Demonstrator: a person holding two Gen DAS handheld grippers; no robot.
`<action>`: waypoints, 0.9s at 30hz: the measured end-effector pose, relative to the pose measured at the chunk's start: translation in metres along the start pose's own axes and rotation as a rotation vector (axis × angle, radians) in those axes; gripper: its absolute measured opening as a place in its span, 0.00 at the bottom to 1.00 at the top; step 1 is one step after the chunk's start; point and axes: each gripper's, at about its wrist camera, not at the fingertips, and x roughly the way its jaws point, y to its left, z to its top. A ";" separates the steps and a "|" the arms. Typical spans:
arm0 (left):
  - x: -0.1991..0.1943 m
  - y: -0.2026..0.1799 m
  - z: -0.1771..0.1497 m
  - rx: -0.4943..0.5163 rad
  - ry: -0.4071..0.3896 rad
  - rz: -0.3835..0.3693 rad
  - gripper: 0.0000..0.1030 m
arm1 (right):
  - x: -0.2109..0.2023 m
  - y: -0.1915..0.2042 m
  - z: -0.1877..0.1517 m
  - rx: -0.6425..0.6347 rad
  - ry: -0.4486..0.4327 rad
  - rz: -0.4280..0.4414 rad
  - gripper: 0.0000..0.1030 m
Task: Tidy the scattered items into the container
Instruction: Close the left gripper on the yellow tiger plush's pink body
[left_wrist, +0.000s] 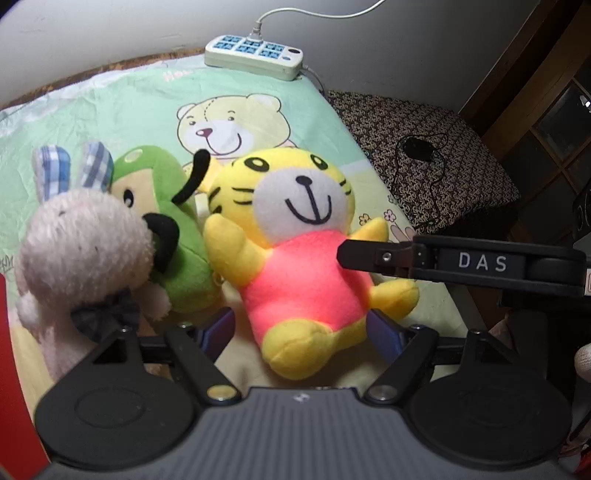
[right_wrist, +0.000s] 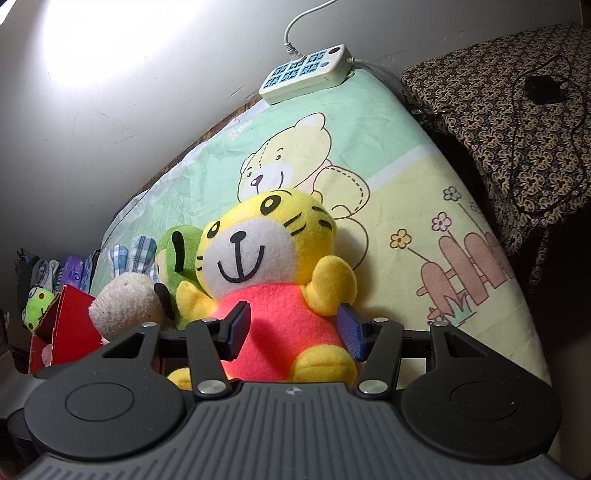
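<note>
A yellow tiger plush (left_wrist: 295, 258) in a pink shirt lies on the bear-print sheet (left_wrist: 258, 103). Beside it lean a green plush (left_wrist: 173, 236) and a pale pink bunny plush (left_wrist: 81, 251) with checked ears. My left gripper (left_wrist: 301, 334) is open, its blue pads either side of the tiger's legs, with a gap on the left. My right gripper (right_wrist: 293, 330) is also open; its pads flank the tiger's (right_wrist: 280, 325) pink torso without squeezing it. One of its fingers (left_wrist: 369, 254) reaches over the tiger's belly from the right. A red box (right_wrist: 70, 325) stands at the left.
A white power strip (left_wrist: 255, 55) with its cable lies at the sheet's far edge by the wall. To the right, a stool under patterned cloth (right_wrist: 517, 129) carries a black charger and cord. A small green frog toy (right_wrist: 37, 302) sits behind the red box.
</note>
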 end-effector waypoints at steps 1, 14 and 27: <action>0.004 0.001 0.000 0.002 0.008 0.002 0.70 | 0.005 -0.002 0.000 0.012 0.012 0.004 0.54; 0.030 0.013 0.006 -0.013 0.042 -0.018 0.68 | 0.037 -0.008 0.002 0.033 0.069 0.067 0.51; 0.011 -0.018 -0.013 0.106 0.030 0.003 0.60 | 0.006 -0.003 -0.014 0.009 0.063 0.074 0.39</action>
